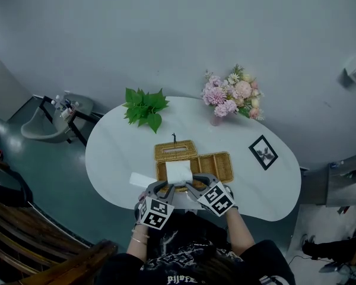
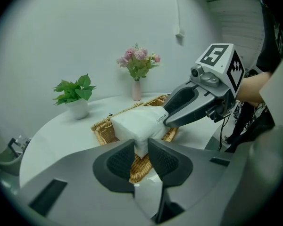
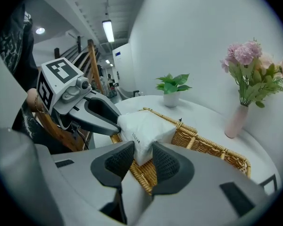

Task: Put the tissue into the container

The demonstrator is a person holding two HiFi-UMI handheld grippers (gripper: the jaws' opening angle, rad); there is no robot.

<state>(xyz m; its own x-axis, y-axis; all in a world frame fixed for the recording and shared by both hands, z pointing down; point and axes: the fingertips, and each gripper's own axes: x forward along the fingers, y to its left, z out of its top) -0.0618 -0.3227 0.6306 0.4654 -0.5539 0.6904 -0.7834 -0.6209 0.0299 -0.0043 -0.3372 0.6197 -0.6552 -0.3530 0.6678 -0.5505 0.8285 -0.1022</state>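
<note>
A white tissue pack hangs just above the open wicker container near the table's front edge. My left gripper is shut on the pack's near left corner, and my right gripper is shut on its near right corner. In the left gripper view the pads pinch the lower corner of the tissue pack over the woven container, with the right gripper gripping from the right. In the right gripper view the tissue pack sits between the pads above the container.
A wicker lid lies behind the container. A flat white sheet rests on the white table to the left. A leafy potted plant, a vase of pink flowers and a small framed picture stand farther back.
</note>
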